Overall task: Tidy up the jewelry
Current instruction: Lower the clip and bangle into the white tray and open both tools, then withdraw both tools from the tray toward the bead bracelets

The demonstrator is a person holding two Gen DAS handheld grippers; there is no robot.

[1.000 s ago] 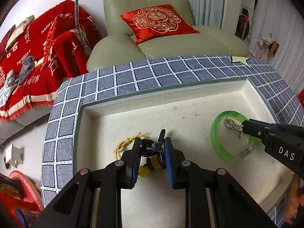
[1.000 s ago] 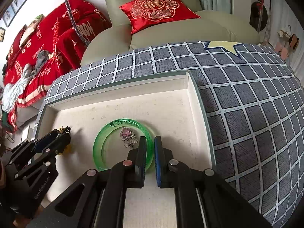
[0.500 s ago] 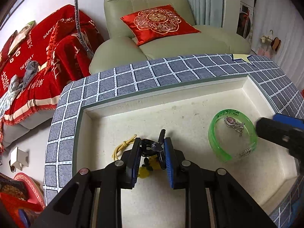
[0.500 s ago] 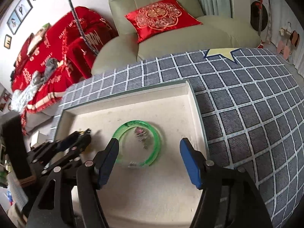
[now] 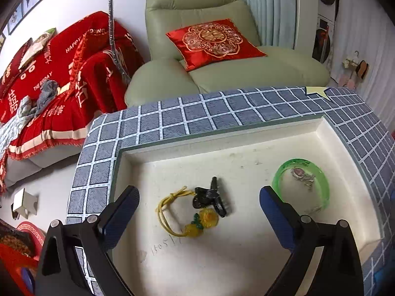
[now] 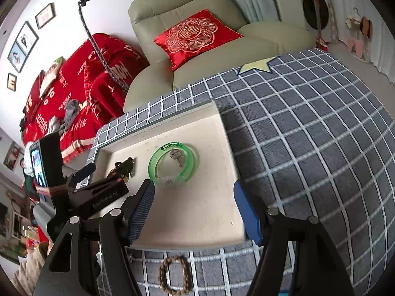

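White tray (image 5: 246, 145) on blue checked cloth (image 6: 308, 128), green armchair (image 5: 209, 24) behind; left gripper (image 5: 197, 212) & right gripper (image 6: 195, 202) both spread wide, holding nothing.

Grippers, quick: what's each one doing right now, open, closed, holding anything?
Left gripper: open, fingers spread wide, holding nothing; black hair clip lies free in the tray.
Right gripper: open, holding nothing.

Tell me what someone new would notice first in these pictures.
Probably the bright green bangle at the right of the cream tray, ringing a small silver pendant. Next, the black hair claw and yellow cord charm at the tray's middle, between the open left hand-held gripper fingers.
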